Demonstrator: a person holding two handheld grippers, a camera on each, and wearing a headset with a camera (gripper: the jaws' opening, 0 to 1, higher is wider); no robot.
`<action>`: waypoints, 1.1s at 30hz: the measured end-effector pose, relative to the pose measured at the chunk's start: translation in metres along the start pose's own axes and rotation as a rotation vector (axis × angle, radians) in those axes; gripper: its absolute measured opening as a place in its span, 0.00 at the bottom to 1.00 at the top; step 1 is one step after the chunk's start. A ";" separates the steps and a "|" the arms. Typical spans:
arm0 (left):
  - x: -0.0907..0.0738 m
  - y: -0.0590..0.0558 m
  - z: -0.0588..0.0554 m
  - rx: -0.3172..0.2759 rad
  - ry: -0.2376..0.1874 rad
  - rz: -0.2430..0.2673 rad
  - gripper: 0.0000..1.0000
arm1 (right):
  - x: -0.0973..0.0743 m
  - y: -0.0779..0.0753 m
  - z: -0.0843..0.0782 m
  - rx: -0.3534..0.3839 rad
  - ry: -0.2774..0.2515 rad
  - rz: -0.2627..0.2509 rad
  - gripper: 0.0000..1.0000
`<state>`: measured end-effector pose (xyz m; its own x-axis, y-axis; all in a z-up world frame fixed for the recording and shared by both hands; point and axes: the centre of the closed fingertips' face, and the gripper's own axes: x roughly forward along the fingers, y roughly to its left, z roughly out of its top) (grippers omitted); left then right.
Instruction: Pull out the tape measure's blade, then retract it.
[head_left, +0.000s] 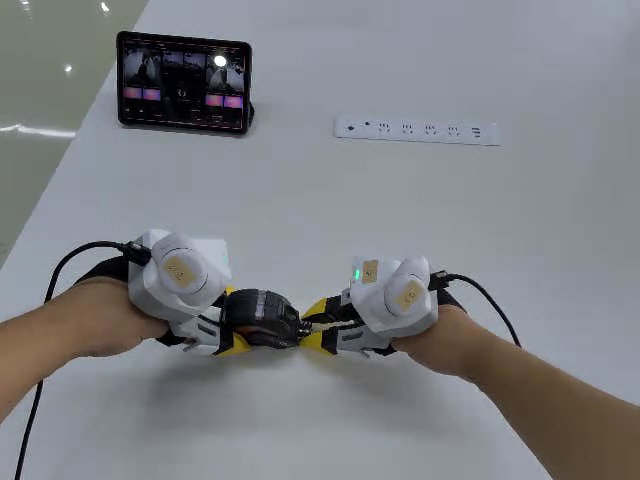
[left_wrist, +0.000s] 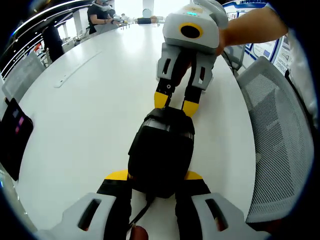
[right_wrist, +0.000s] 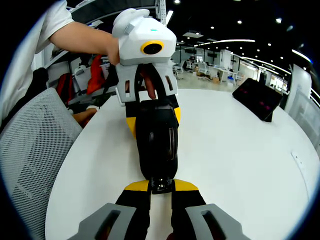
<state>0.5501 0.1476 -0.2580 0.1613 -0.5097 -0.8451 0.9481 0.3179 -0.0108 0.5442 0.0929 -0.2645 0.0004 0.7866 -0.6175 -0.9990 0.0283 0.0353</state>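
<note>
A black tape measure (head_left: 260, 318) rests on the white table (head_left: 330, 200) between my two grippers. My left gripper (head_left: 232, 343) is shut on its case (left_wrist: 161, 152), yellow fingertips on either side. My right gripper (head_left: 312, 325) meets the case from the opposite side, and its yellow-tipped jaws are shut on the small blade hook (right_wrist: 161, 185) at the front of the case (right_wrist: 157, 140). In the left gripper view the right gripper (left_wrist: 175, 101) touches the far end of the case. No length of blade shows between case and hook.
A tablet (head_left: 183, 82) stands propped at the back left of the table. A white power strip (head_left: 416, 130) lies at the back right. A grey mesh chair (left_wrist: 280, 135) stands beside the table edge. Cables (head_left: 70, 262) trail from both grippers.
</note>
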 end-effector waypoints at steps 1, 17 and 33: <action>0.000 0.000 0.000 0.000 0.001 0.000 0.28 | 0.000 0.000 0.000 -0.001 -0.001 0.000 0.12; 0.000 0.000 -0.001 0.008 0.002 -0.009 0.28 | -0.006 0.001 -0.004 -0.044 0.024 -0.003 0.09; -0.001 0.000 0.000 0.009 0.009 -0.012 0.28 | -0.024 -0.002 -0.018 -0.012 0.029 -0.033 0.09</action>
<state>0.5500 0.1477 -0.2575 0.1478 -0.5059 -0.8498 0.9524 0.3046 -0.0157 0.5455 0.0631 -0.2637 0.0319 0.7669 -0.6410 -0.9989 0.0462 0.0055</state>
